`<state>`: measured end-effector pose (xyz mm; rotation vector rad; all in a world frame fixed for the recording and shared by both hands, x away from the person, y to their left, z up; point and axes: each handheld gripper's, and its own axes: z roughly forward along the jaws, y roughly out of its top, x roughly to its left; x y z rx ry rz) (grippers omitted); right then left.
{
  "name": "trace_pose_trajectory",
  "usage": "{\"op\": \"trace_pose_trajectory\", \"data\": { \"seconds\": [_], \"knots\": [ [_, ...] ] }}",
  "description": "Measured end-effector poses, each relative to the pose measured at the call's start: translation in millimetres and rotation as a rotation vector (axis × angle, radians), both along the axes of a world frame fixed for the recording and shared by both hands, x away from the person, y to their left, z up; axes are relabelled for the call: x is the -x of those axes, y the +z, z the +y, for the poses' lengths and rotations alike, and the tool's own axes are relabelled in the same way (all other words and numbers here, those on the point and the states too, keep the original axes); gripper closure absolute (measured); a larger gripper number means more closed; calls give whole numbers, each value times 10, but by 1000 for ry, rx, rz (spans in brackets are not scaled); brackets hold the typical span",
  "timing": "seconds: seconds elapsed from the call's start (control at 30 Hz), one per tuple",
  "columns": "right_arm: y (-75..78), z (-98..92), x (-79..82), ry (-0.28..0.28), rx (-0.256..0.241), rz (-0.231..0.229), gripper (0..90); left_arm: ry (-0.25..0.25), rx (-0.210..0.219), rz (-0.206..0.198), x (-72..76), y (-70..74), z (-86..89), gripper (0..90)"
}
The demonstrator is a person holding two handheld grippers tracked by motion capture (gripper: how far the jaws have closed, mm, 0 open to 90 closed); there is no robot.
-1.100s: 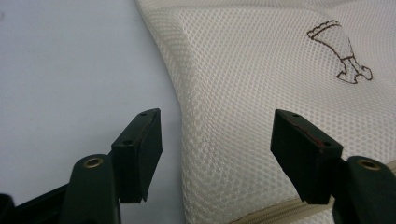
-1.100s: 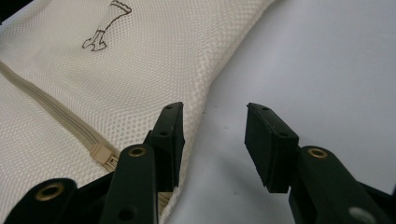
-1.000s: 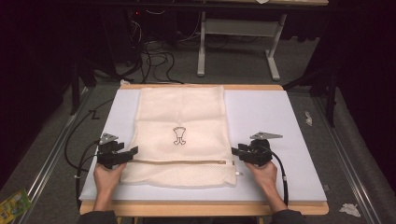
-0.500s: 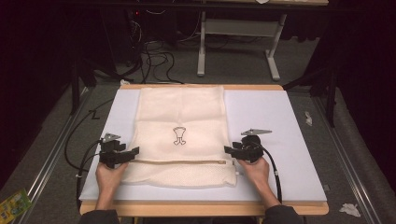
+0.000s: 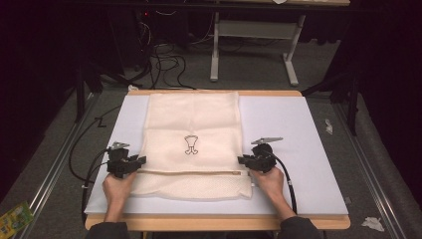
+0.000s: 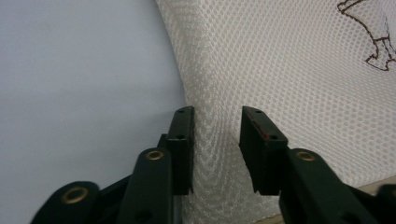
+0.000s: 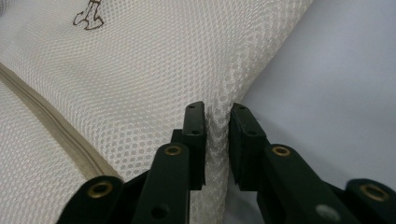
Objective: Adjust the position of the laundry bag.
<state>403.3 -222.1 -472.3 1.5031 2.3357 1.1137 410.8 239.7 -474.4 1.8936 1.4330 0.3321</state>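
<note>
Bag: a cream-white mesh laundry bag (image 5: 191,144) with a small dark outline logo (image 5: 191,145) printed mid-panel, lying flat on the pale lavender mat (image 5: 293,139) that covers the wooden table (image 5: 219,221). It sits a bit left of the mat's centre, long side running away from the person.

Zip: a beige zipper (image 5: 189,172) runs across the bag close to the near end, roughly level with both tools. In the right gripper view it shows up as a tan band (image 7: 56,133) left of the jaws.

Left gripper: the black two-jaw left gripper (image 6: 217,140) is at the bag's left edge, just above the zip line. Jaws are partly open, with a raised fold of the mesh standing between them; the left jaw looks to be right against the fabric, the right one has a gap, so not clamped.

Right gripper: the black right gripper (image 7: 217,135) is at the bag's right edge, opposite the other one. Jaws are much closer together, with a thin ridge of mesh pinched up between them. Looks like it's gripping the edge.

Hands: both hands (image 5: 118,186) rest low on the mat near the front edge.

Background: grey floor with loose black cables (image 5: 164,62) beyond the table.
</note>
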Motion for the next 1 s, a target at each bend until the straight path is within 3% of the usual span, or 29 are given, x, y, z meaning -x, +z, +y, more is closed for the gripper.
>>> {"op": "trace_pose_trajectory", "data": {
  "seconds": [0.17, 1.0],
  "knots": [
    [-3, -4, -2, 13, -5, -3, 834, 9, 19, 13, -17, 4, 27, 802],
    [69, -112, 19, 7, -21, -28, 860, -32, 64, -23, -48, 84, -20, 853]
  ]
}}
